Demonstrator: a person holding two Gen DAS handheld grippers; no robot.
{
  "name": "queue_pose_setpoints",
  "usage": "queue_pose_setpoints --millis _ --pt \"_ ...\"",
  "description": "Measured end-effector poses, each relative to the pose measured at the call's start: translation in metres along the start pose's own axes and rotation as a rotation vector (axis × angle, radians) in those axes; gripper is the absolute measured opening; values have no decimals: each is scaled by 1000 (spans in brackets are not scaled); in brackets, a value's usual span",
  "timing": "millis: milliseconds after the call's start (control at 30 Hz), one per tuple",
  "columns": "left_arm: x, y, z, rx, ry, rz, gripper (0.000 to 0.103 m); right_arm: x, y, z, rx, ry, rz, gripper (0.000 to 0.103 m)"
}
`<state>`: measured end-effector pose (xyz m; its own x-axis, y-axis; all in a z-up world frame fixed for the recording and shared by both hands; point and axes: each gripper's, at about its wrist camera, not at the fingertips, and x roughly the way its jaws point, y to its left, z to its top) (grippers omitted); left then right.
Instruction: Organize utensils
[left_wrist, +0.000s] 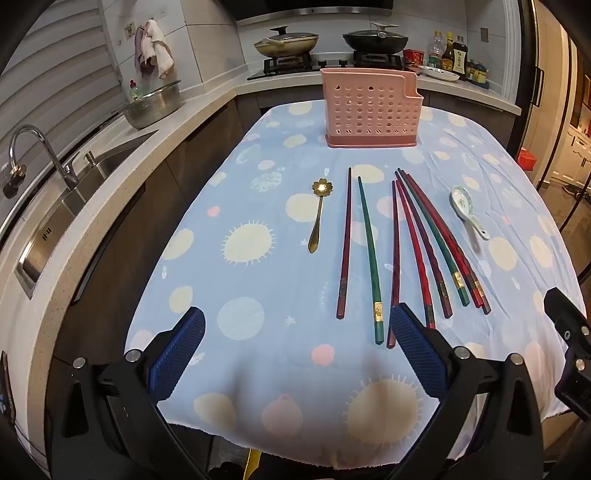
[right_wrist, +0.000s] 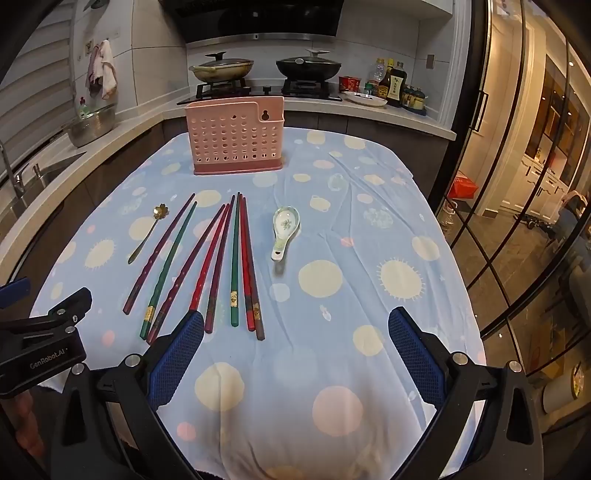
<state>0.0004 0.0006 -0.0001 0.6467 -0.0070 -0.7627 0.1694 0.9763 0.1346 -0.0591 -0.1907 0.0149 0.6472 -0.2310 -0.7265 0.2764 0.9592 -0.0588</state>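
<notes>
Both tongs, left (left_wrist: 297, 345) and right (right_wrist: 295, 345), gape wide, empty | chopsticks (left_wrist: 406, 243), spoons laid out on desk (left_wrist: 258, 280) | pink utensil caddy (left_wrist: 371, 109) awaits filling

Left gripper (left_wrist: 297, 328): black plastic frame, two fingers faced with blue cross-hatched rubber pads (left_wrist: 177, 354). Round silver screw heads sit at the finger pivots. Right gripper (right_wrist: 295, 332): same build, same blue textured pads (right_wrist: 415, 356). The left unit's black housing, seen from the right wrist, bears white "GenRobot.AI" lettering.
</notes>
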Motion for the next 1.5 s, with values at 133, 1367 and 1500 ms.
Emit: queue_pose_setpoints --millis 133,1367,1500 --pt "1 0 0 1 4 2 96 0 -4 -2 4 4 3 96" --pt "-7 -4 -3 19 -9 -8 96 -4 -1 -4 -3 -8 -9 96" --pt "-7 -5 -3 19 -10 -6 96 -4 -1 -4 -3 -8 -9 96"
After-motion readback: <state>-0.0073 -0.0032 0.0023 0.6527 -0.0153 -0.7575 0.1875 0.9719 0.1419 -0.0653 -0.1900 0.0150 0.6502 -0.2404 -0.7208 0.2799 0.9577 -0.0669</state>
